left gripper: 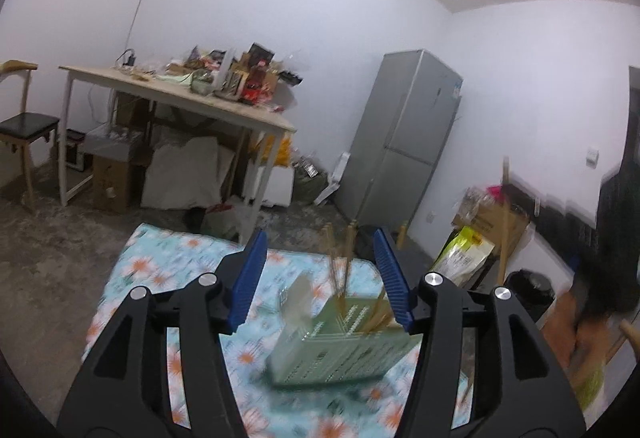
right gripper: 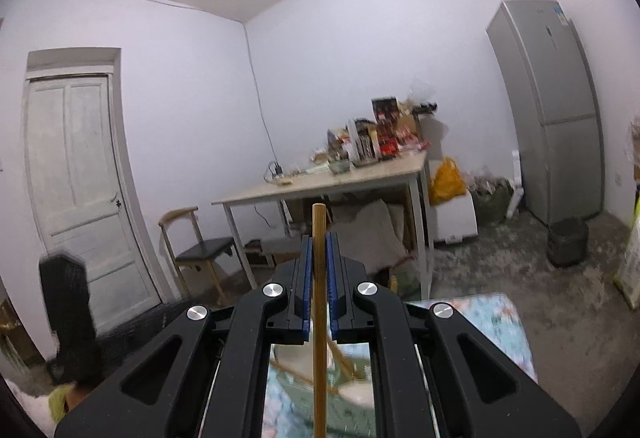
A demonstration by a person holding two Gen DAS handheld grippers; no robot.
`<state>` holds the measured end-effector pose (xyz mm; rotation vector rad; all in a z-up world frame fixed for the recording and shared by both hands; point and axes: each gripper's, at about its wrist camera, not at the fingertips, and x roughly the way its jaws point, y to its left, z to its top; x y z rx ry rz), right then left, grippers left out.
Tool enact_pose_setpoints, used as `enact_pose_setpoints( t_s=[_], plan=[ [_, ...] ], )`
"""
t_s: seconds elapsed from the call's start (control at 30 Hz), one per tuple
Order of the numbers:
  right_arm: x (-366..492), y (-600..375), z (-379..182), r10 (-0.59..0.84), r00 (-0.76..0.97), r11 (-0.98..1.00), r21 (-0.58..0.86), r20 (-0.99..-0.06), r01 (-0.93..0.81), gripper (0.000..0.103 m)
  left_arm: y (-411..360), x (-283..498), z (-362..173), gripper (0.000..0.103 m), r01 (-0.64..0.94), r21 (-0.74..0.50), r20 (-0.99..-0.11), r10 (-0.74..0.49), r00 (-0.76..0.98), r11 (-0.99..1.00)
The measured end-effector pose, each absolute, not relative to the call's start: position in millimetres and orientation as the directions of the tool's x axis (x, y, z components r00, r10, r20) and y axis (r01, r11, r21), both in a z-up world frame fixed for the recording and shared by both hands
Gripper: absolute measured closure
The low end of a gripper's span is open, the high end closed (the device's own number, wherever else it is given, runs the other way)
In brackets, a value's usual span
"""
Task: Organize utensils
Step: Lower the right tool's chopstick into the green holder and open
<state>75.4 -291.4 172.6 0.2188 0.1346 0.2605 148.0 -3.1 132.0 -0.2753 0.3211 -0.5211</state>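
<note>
Right tongs (right gripper: 319, 238) around chopstick (right gripper: 319, 314)

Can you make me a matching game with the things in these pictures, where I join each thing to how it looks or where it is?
Things:
1. left gripper
2. right gripper
3. green basket
4. fridge

Descriptions:
A. stands tall against the wall
B. sits on the flowery cloth with sticks poking out of it
C. jaws apart, holding nothing
D. closed tight on an upright wooden stick

Right pairs: 1-C, 2-D, 3-B, 4-A
</note>
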Motion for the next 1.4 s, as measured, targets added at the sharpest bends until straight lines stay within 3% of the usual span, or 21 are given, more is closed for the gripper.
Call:
enact_pose_setpoints(
  t_s=[0.27,0.57,0.93,1.13,1.27,1.4],
  plan=[
    [95.6,-286.5,211.9,0.251,0.968,0.955,0.166,-0.001,-0.247,0.096,39.6,125.9,80.4,0.05,0.352,-0.329,-0.373,-0.463,0.804,0.876],
    [124.8,-288.0,231.5,0.188,0.981,0.974,0.118,0.057,-0.193,0.096,67.2,123.4,60.5,0.05,0.288,-0.346,-0.416,-0.421,0.806,0.893],
    [182.9,-281.6,204.3,0.225,0.974,0.961,0.162,0.011,-0.224,0.096,70.2,120.2,60.6,0.05,0.271,-0.324,-0.416,-0.394,0.819,0.906],
    [209.3,-270.7,179.4,0.25,0.965,0.964,0.116,-0.084,-0.24,0.096,72.7,121.0,59.7,0.05,0.261,-0.322,-0.418,-0.384,0.823,0.91],
    [213.1,-264.4,167.4,0.219,0.965,0.976,0.049,-0.147,-0.214,0.091,70.8,121.1,61.8,0.05,0.269,-0.323,-0.415,-0.392,0.821,0.907],
    [202.7,-273.2,164.5,0.217,0.964,0.975,0.073,-0.152,-0.208,0.086,64.6,119.8,64.6,0.05,0.288,-0.318,-0.407,-0.404,0.819,0.903]
  ],
)
